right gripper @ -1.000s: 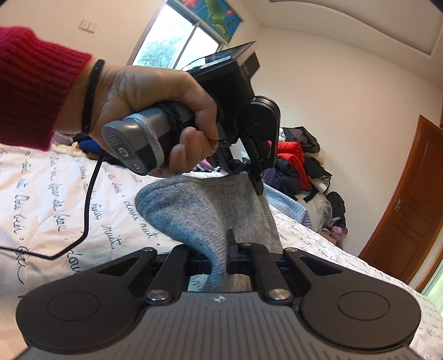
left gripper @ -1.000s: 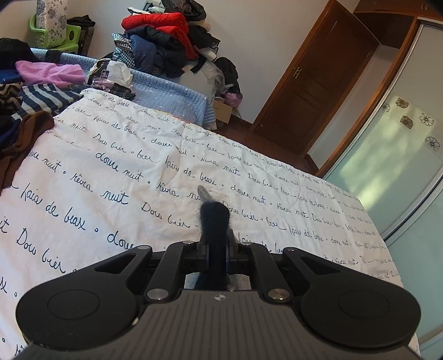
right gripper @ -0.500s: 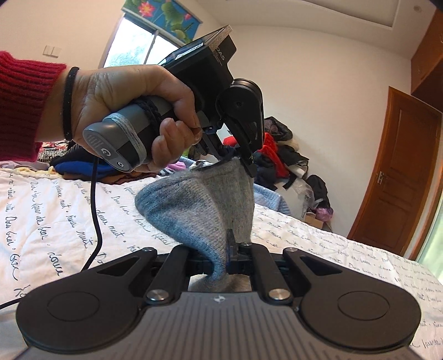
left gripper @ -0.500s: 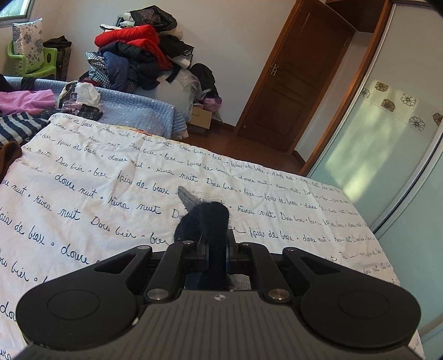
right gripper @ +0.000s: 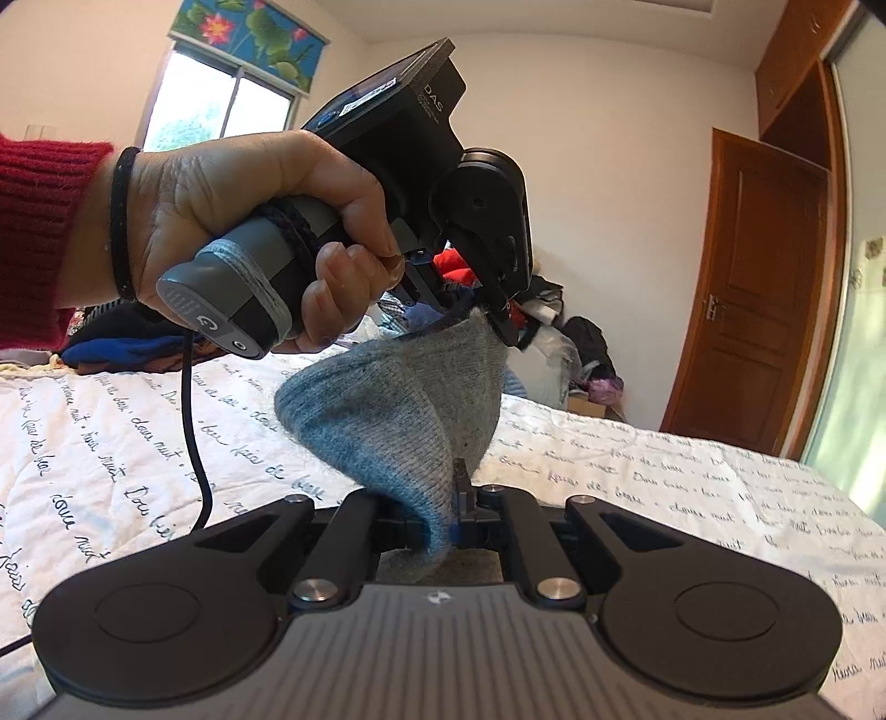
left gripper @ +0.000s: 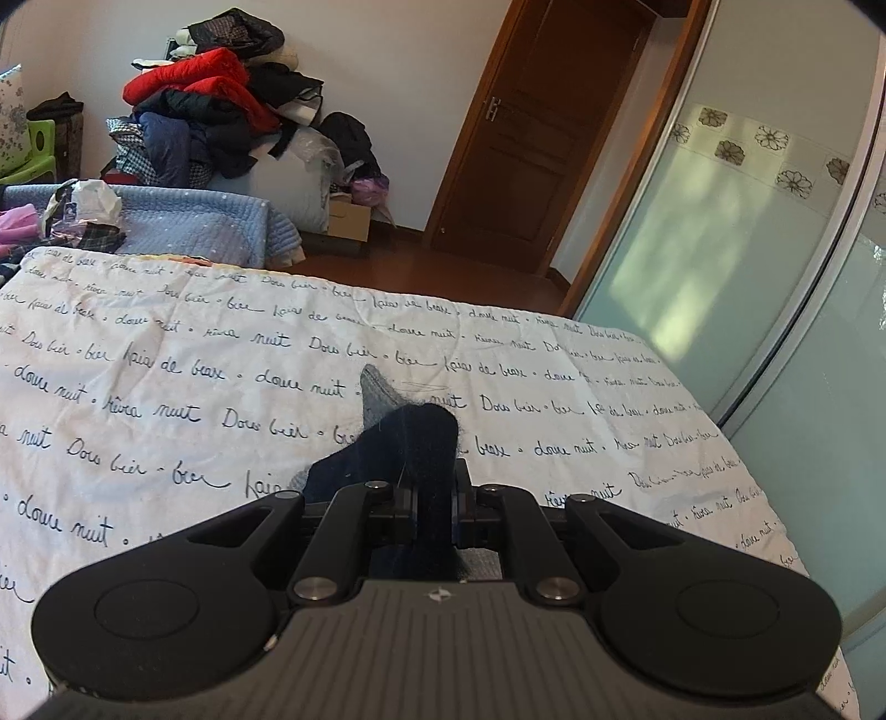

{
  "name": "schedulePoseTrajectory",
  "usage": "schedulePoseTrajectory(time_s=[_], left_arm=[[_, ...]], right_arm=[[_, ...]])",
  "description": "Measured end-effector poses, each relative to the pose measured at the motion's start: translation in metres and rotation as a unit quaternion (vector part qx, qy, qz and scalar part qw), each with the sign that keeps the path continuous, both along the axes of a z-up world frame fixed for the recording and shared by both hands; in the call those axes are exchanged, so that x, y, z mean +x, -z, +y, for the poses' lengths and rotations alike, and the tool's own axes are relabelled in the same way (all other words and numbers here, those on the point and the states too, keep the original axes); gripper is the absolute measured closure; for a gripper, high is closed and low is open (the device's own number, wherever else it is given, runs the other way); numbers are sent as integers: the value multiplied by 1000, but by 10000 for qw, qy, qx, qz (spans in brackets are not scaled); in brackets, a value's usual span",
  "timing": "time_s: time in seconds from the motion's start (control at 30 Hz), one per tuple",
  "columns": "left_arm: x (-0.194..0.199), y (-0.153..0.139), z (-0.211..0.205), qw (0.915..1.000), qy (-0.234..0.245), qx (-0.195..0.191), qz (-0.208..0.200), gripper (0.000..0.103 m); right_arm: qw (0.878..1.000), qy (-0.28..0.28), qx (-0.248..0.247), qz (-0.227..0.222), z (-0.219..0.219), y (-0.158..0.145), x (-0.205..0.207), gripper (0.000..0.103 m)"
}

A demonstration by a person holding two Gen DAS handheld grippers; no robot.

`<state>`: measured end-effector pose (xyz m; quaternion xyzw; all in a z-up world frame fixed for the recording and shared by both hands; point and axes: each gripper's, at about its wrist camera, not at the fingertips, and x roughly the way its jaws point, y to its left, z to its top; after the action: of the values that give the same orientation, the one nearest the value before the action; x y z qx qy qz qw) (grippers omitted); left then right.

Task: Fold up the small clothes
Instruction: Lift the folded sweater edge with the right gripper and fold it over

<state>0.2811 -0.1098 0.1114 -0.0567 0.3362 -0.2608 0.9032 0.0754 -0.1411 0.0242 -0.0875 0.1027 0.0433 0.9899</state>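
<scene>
Right gripper [right gripper: 443, 520] clamps the grey sock's [right gripper: 398, 410] lower end; left gripper [right gripper: 487, 310] pinches its dark cuff, holding it above the bed [right gripper: 664, 476]. Light, soft, stretchy knit, so I'd grip the ends.

A bed spread with a white quilt [left gripper: 232, 354] printed in dark handwritten script fills the foreground, daylight falling softly across it. Beyond the quilt's far edge lies a pale blue quilted cover [left gripper: 216, 227], and behind that a tall heap of clothes [left gripper: 221, 122], red jacket on top, leans against the plain white wall [left gripper: 398, 99]. To the right of the heap, a small cardboard box [left gripper: 349, 219] sits on dark wooden floor [left gripper: 443, 277]. Right of that, a closed brown panelled door [left gripper: 526, 149]. Further right of the door, frosted sliding wardrobe panels [left gripper: 720, 243] with a flower border catch patchy sunlight. Left of the heap, a bright window [right gripper: 221, 105] under a lotus-print blind [right gripper: 249, 39].
</scene>
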Motion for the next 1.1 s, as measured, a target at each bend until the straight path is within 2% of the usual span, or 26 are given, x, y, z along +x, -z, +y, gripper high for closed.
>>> schedulePoseTrajectory(time_s=[0.43, 0.8, 1.1], left_arm=[[-1, 42, -69, 9986, 370, 294, 249, 93], [1, 81, -109, 9957, 587, 486, 527, 93], [0, 98, -124, 9938, 686, 585, 656, 92]], right_arm=[[9952, 315, 803, 457, -45, 14, -8, 96], [9786, 467, 1732, 1009, -80, 32, -11, 96], [9695, 484, 2048, 1253, -94, 42, -14, 96]])
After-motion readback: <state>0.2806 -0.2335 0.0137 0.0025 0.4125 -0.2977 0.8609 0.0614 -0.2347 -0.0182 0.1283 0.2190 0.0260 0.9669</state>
